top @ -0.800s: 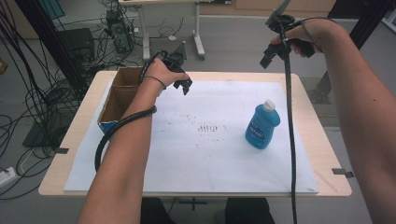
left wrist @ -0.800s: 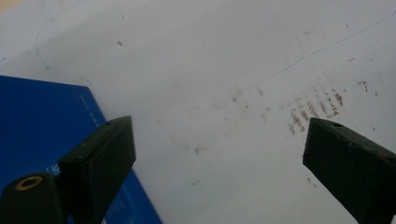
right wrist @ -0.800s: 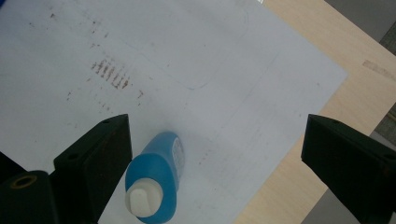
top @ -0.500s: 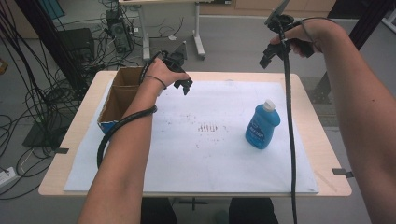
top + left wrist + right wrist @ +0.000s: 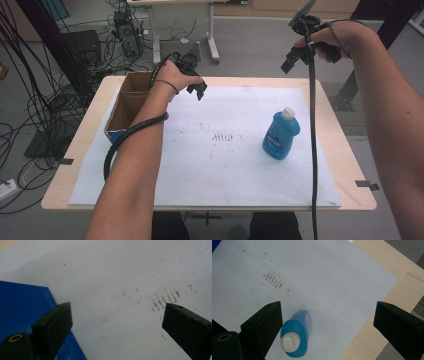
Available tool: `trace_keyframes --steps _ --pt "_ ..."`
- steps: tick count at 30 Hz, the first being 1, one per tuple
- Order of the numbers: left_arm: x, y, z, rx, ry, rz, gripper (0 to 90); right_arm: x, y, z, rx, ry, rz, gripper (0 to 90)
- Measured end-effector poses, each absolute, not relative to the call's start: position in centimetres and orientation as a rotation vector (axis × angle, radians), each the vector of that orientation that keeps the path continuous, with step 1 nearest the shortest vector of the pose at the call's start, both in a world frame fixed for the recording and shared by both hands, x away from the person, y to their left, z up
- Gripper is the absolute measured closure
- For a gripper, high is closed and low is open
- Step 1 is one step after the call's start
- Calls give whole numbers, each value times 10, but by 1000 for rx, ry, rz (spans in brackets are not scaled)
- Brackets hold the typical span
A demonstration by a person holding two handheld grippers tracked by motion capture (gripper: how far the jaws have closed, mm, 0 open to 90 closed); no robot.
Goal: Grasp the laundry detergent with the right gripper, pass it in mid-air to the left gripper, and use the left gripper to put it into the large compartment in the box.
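A blue bottle (image 5: 281, 136) with a white cap stands upright on the white sheet (image 5: 210, 170), right of centre; in the right gripper view the blue bottle (image 5: 295, 336) appears from above, far below the jaws. My right gripper (image 5: 294, 59) is held high above the table's far right part, open and empty. My left gripper (image 5: 198, 92) hovers low over the sheet's far left part, beside the cardboard box (image 5: 131, 106), also open with nothing between its jaws. The box's blue side (image 5: 22, 307) shows at the left of the left gripper view.
Brown smudges (image 5: 226, 137) mark the sheet's middle. The wooden table (image 5: 345, 150) shows bare edges around the sheet. Cables trail from both grippers across the forearms. Beyond the table are a desk frame (image 5: 210, 35), computer equipment and floor cables (image 5: 50, 95).
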State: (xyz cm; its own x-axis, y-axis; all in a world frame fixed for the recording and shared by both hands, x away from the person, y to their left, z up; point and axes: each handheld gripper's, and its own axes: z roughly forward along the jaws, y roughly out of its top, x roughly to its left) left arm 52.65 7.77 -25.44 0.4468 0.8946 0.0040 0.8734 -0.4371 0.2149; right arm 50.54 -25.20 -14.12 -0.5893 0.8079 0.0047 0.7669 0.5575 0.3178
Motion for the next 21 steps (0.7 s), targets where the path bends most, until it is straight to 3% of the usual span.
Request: trace_keyframes --steps 21 --pt "512 76 -245 2486 1531 149 96 476 -259 -143 1275 2642 486 82"
